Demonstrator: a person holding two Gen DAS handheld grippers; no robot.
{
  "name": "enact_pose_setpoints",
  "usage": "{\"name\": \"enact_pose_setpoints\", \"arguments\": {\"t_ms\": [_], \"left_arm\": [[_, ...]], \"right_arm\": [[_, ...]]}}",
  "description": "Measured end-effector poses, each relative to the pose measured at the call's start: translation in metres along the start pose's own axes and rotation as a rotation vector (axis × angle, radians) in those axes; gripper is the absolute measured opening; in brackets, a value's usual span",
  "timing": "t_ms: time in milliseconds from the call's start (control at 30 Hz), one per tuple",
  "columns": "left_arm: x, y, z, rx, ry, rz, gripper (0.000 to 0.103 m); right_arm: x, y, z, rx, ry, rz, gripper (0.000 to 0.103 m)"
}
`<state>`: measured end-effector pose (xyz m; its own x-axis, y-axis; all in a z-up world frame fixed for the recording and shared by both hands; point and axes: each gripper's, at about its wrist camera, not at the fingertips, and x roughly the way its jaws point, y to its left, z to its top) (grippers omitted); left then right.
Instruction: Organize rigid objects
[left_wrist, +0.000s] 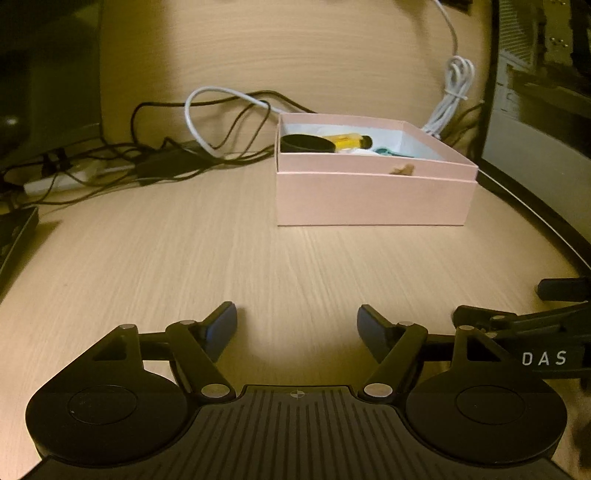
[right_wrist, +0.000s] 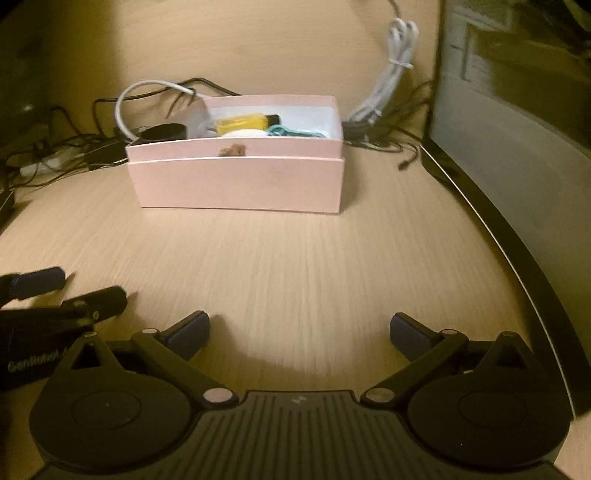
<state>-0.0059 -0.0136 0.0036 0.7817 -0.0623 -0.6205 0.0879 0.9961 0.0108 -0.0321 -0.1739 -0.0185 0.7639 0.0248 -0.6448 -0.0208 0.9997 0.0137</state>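
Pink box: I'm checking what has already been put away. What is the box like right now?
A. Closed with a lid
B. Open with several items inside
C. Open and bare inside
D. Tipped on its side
B: the pink box stands upright and lidless, with a yellow bottle and other items inside.

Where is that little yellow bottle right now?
The yellow bottle lies inside the open pink box at the far side of the desk, beside a round black lid and a teal thing.
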Motion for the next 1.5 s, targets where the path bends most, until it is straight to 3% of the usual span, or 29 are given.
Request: {"name": "enact_pose_setpoints", "arguments": {"t_ms": [267,1500], "left_arm": [[0.0016,-0.0015,0.0003,-0.005,0.001,0.014,0.079],[0.0008,-0.0017,0.001,-0.005,0.002,0.019,0.08]], "right_arm": [[0.0068,-0.0081,0.0004,0.035,-0.049,-0.028,0.103],[0.0081,-0.0094,0.0019,0.031,-0.049,-0.021,0.103]]}}
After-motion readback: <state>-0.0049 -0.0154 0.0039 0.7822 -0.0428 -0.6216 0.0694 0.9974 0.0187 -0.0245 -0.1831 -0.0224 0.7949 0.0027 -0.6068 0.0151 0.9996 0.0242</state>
